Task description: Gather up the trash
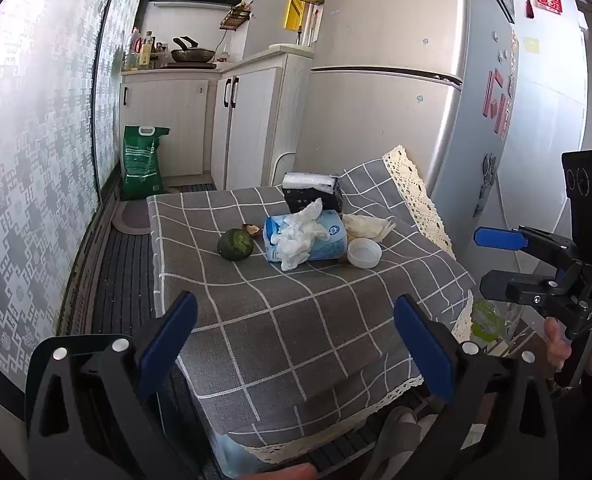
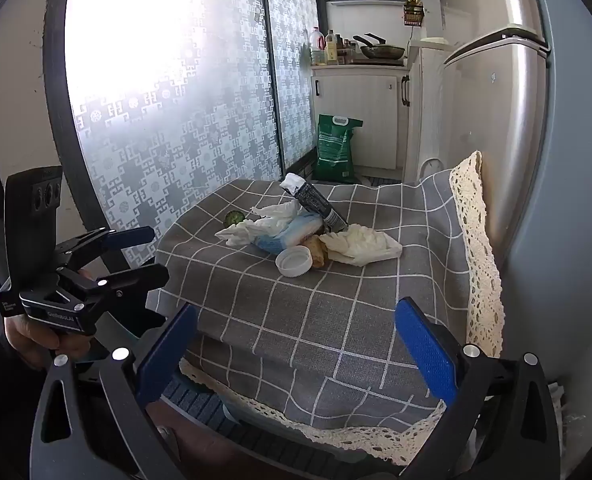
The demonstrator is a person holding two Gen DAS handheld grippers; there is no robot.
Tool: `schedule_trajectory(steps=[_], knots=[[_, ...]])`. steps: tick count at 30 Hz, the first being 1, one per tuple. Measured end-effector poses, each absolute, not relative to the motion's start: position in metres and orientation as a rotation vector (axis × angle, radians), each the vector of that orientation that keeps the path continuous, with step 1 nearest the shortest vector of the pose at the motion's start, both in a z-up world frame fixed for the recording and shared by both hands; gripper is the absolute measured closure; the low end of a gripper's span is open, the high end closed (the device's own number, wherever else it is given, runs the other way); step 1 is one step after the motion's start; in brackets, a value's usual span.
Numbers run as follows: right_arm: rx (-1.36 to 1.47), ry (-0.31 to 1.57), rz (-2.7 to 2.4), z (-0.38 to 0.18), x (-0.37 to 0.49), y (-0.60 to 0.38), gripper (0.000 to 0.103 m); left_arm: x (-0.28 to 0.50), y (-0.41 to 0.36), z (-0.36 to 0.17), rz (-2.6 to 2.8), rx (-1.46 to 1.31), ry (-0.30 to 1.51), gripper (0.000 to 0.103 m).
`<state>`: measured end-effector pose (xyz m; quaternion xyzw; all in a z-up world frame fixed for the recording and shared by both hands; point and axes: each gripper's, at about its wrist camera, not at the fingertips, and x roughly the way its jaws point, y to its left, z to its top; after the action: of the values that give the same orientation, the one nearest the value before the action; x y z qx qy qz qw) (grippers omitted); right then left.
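Trash lies at the far part of a table under a grey checked cloth (image 1: 296,320): a green fruit half (image 1: 235,244), a brown peel (image 1: 252,229), a blue tissue pack (image 1: 327,240) with crumpled white tissue (image 1: 299,236) on it, a white jar lid (image 1: 364,253), a white glove-like wad (image 1: 365,226) and a black-and-white packet (image 1: 313,192). My left gripper (image 1: 296,344) is open and empty over the near cloth. My right gripper (image 2: 296,348) is open and empty too; it also shows in the left view (image 1: 491,258). The lid (image 2: 294,262) and wad (image 2: 359,245) show in the right view.
A silver fridge (image 1: 395,100) stands right behind the table. A patterned glass door (image 2: 168,120) runs along the left. White cabinets (image 1: 252,120) and a green sack (image 1: 142,162) stand beyond. A clear container with green contents (image 1: 489,320) sits low at the table's right.
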<state>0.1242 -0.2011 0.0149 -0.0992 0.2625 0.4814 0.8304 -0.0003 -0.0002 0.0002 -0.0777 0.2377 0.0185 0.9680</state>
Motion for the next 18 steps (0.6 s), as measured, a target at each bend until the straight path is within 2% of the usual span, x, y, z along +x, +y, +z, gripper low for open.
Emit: schedule_trajectory(steps=[18], knots=[[-0.215, 0.551, 1.018, 0.016, 0.1249, -0.2031, 0.003, 0.0022, -0.0008, -0.0018, 0.036, -0.158, 0.491, 0.003]])
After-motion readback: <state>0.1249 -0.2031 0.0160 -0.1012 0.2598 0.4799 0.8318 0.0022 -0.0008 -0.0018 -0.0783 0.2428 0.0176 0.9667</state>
